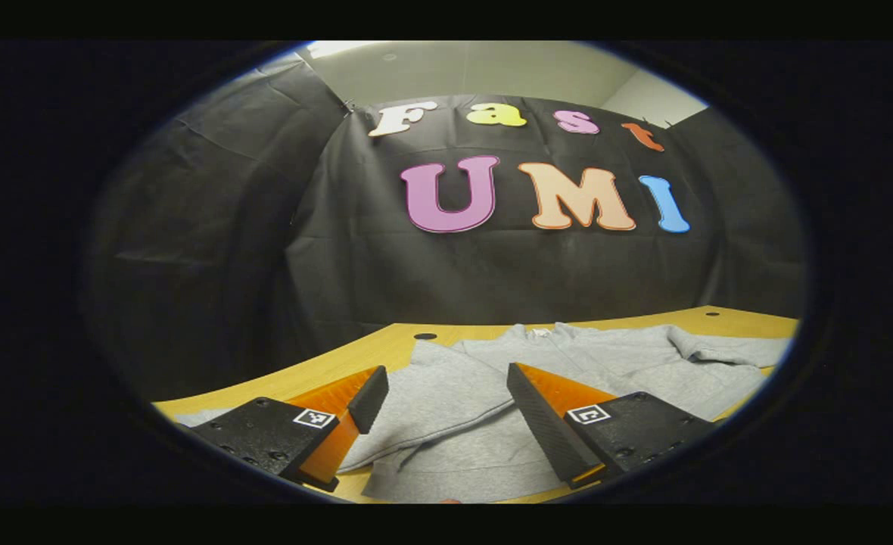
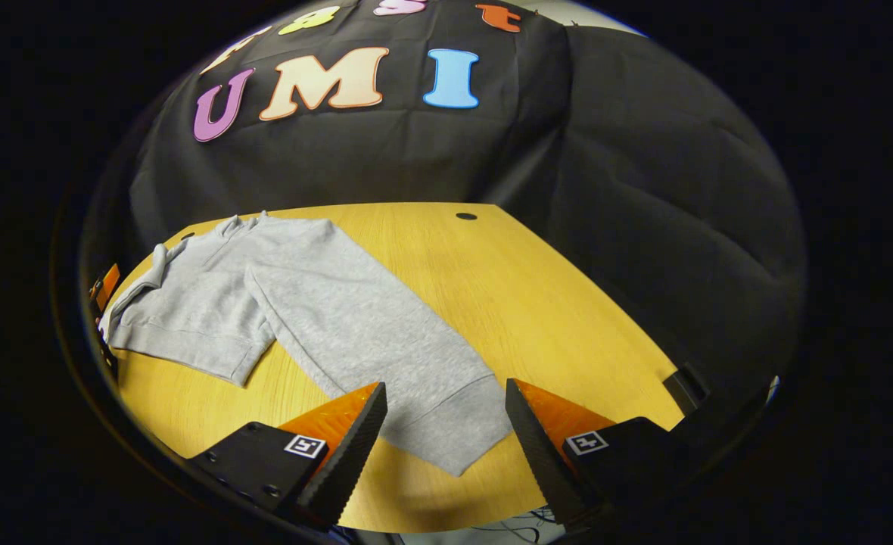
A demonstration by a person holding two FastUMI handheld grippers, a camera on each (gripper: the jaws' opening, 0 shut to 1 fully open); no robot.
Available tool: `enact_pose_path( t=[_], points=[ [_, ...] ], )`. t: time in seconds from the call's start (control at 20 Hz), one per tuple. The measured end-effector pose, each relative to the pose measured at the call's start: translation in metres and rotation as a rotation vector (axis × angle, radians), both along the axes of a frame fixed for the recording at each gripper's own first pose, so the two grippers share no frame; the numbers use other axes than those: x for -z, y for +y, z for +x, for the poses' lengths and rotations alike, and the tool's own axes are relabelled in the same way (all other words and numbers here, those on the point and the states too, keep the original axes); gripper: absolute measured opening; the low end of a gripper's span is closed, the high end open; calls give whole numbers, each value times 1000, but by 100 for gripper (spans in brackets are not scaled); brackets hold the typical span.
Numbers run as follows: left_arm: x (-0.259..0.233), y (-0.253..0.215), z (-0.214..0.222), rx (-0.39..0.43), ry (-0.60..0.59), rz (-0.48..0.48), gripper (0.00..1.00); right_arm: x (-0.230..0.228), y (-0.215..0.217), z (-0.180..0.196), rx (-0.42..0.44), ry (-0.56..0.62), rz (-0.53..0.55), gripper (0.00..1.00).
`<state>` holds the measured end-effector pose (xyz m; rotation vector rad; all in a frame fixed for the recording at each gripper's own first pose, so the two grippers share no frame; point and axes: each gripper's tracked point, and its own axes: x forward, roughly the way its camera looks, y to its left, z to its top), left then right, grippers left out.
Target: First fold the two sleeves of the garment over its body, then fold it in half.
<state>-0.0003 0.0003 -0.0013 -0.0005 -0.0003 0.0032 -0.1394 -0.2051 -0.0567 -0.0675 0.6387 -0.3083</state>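
Note:
A grey sweatshirt [image 2: 197, 303] lies flat on the wooden table [image 2: 537, 303], collar toward the booth wall. One long sleeve [image 2: 363, 325] stretches out toward my right gripper [image 2: 444, 392], which is open, its fingers standing either side of the sleeve's cuff [image 2: 454, 435] just above it. In the left gripper view the sweatshirt [image 1: 567, 356] spreads ahead, and my left gripper [image 1: 446, 378] is open over the other sleeve [image 1: 439, 401], which runs down past the left finger. A bit of the left gripper [image 2: 104, 291] shows at the garment's far side in the right gripper view.
The tabletop has small round holes [image 2: 465, 216] [image 1: 424, 335] near its far edge. Bare wood [image 2: 567, 333] extends to the right of the stretched sleeve. Black cloth walls close in behind and beside the table. A dark fitting [image 2: 685, 387] sits at the right table edge.

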Motion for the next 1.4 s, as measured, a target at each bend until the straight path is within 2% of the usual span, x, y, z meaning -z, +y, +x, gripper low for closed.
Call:
enact_pose_path(
  t=[0.25,0.55,0.6,0.65,0.7,0.8,0.85,0.9,1.05,1.1,1.15,1.2,1.25,1.3,1.4],
  points=[
    [0,0,0,0,0,0,95,28,-12,-4,39,75,56,99],
    [0,1,-1,0,0,0,95,33,-12,-5,36,65,106,99],
    [0,0,-1,0,0,0,99,34,-12,-4,36,69,105,99],
    [0,0,0,0,0,0,99,34,-11,-4,33,67,105,98],
    [-1,0,0,0,0,0,95,34,-9,-3,28,65,105,98],
    [0,0,0,0,0,0,95,34,-3,-3,6,52,95,87],
    [0,0,0,0,0,0,95,35,0,-3,-3,44,97,87],
    [-1,0,0,0,0,0,95,35,2,-3,-7,40,93,75],
    [0,0,-1,0,0,0,95,36,10,-1,-3,40,104,60],
    [0,0,0,0,0,0,95,36,13,0,-7,42,109,45],
    [0,0,0,0,0,0,95,37,15,-2,1,47,107,43],
    [-1,-1,0,0,0,0,95,36,16,0,5,52,102,28],
    [0,0,-1,0,0,0,95,37,18,-3,13,66,94,28],
    [0,0,0,0,0,0,95,37,20,-3,23,77,87,20],
    [-1,0,-1,0,0,0,95,35,26,-2,36,93,91,12]
  ],
)
